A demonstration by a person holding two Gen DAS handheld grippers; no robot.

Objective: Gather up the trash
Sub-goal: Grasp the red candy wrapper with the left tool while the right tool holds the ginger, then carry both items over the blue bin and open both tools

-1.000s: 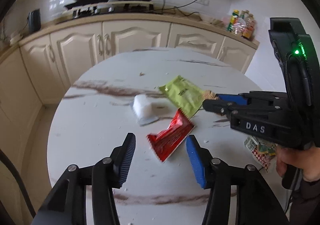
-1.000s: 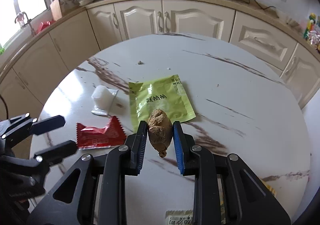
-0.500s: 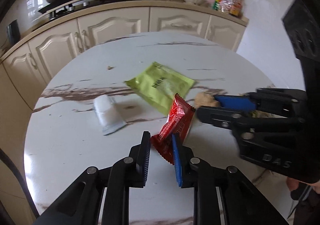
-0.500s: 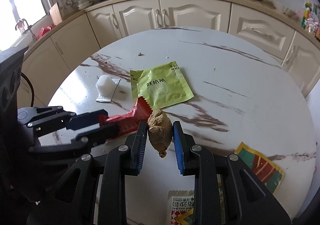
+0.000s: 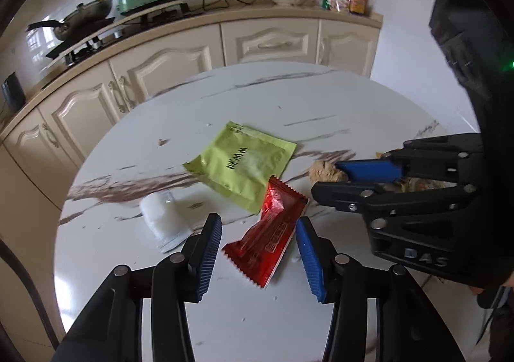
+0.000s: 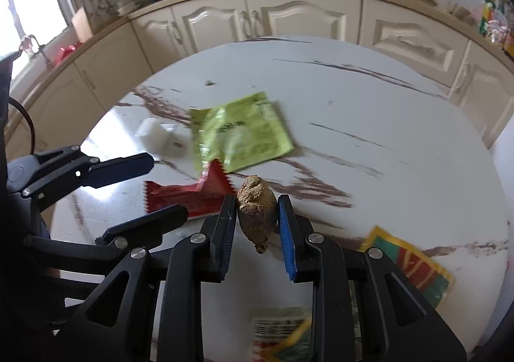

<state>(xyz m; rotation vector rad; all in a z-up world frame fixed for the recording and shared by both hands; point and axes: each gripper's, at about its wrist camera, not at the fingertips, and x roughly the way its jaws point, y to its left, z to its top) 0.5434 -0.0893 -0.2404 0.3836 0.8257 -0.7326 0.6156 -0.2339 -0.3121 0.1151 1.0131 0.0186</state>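
- Left tongs (image 5: 258, 252): spread, jaws have just been opening, with the red wrapper (image 5: 268, 238) lying between them on the tabletop (image 5: 353, 104). Pads clear of it on both sides, so no pinch right now.
- Right tongs (image 6: 255, 227): pressed onto the brown lump (image 6: 256, 211), looks like a ginger piece. Pads bite its mid-body and its narrow end hangs down below them. My read: parked here with its load while the left side works.
- Red wrapper lies flat with its far end touching or slightly overlapping the green packet (image 5: 244, 162). Its long axis runs roughly along the left tongs' line, so they'd close across the short width. Sensible approach for a thin foil.
- Thin flat foil on smooth marble: I'd expect it to slide or need an edge to catch. Probably why the jaws sit spread around it again.
- Clear plastic cup (image 5: 162, 219) lies on its side just left of the left tongs, apart from the wrapper.
- More trash near the right side: a colourful wrapper (image 6: 414, 268) beside the right tongs, and another printed wrapper (image 6: 281, 333) blurred under them.
- Small crumb (image 5: 161, 142) further out on the tabletop, well apart from everything.
- No bin visible in either view, so drop-off location unknown.
- Progress: early, most pieces not collected yet.
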